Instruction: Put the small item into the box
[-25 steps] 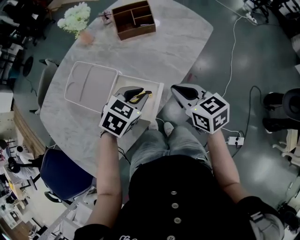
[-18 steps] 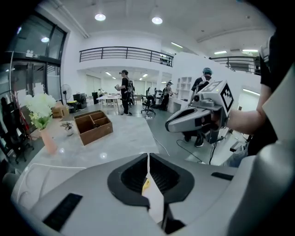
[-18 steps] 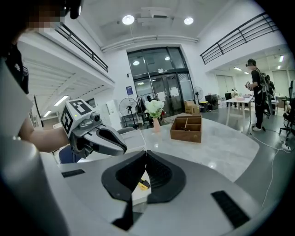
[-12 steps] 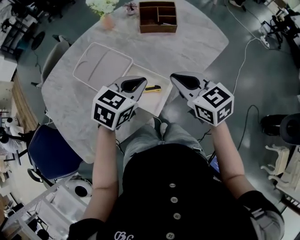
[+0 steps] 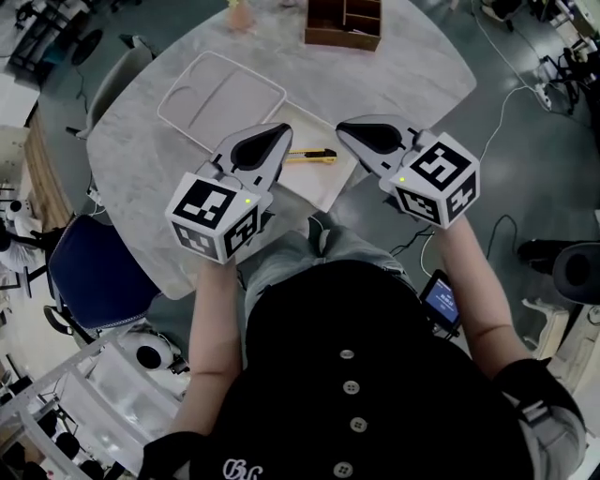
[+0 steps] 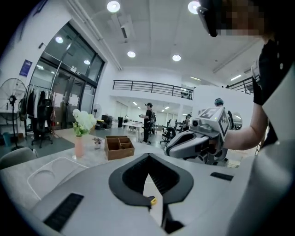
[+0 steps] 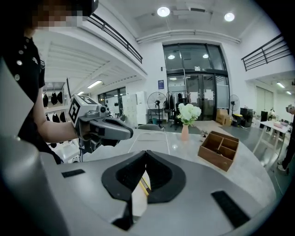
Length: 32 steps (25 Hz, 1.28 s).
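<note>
A moment earlier the left gripper (image 5: 279, 133) had been low over the white box (image 5: 319, 183) with the small item (image 5: 310, 157) at its tips. By this point it had let go and lifted back toward the person. It hung above the near edge of the table (image 5: 394, 75), with its jaws pressed together on nothing. The right gripper (image 5: 345, 129) had risen alongside it and was likewise shut and empty, its tip pointing in toward the left one from the right.

The yellow-and-black item lay flat on the floor of the box by itself, touching neither gripper, just beyond the two tips and between them. The box sat open at the near edge of the table. A white tray (image 5: 223, 98), which looked like its lid, lay beside it on the far left. A wooden organiser (image 5: 343, 21) stood well apart at the far side.

To my eye that settled the job as stated: the item was in the box and nothing held it. Both grippers drawing clear looked like the close of the placing step. Whether the lid was meant to go on next, I couldn't say.
</note>
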Available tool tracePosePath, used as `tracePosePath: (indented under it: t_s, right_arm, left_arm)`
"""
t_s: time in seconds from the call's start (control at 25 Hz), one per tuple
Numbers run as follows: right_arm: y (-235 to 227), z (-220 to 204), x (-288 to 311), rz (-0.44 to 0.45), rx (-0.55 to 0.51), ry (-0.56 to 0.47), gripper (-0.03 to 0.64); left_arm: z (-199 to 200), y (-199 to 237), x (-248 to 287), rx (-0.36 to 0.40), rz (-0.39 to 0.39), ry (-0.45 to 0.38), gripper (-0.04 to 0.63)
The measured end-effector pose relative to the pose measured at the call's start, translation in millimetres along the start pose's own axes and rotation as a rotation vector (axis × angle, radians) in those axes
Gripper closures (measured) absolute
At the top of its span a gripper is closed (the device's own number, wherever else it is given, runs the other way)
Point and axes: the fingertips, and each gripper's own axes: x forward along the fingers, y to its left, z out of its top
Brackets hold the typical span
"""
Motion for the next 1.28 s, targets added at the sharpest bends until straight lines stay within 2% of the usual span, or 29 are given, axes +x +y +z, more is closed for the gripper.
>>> tracePosePath:
  t_s: [0.12,0.28,0.48,0.72,1.08,1.28]
  right_arm:
    - [4,5,5,0.022,-0.025,-0.002,0.612]
    - [12,10,11,0.042,-0.046,-0.005,0.612]
    - [23,16,14,0.075,-0.079,0.006,0.614]
    - [21,19,13,0.066,-0.058,-0.005,0.614]
    - [23,19,3,0.082,-0.095,0.036,0.614]
    - [25,19,2,0.076,-0.105,0.049,0.614]
  left_arm:
    - [5,-2,-9,0.002,0.017,-0.052,0.578]
    - [7,5,-20,-0.063,0.076,-0.106,0.578]
    - [8,13,-26,-0.117,0.098,-0.150,0.578]
    - [-2,7,-19,-0.102,0.071,-0.126,0.578]
    - [-9,-5,-11,-0.112,0.007,-0.086,0.578]
    - [-12,-4,-8,-0.117,0.001,-0.064,0.578]
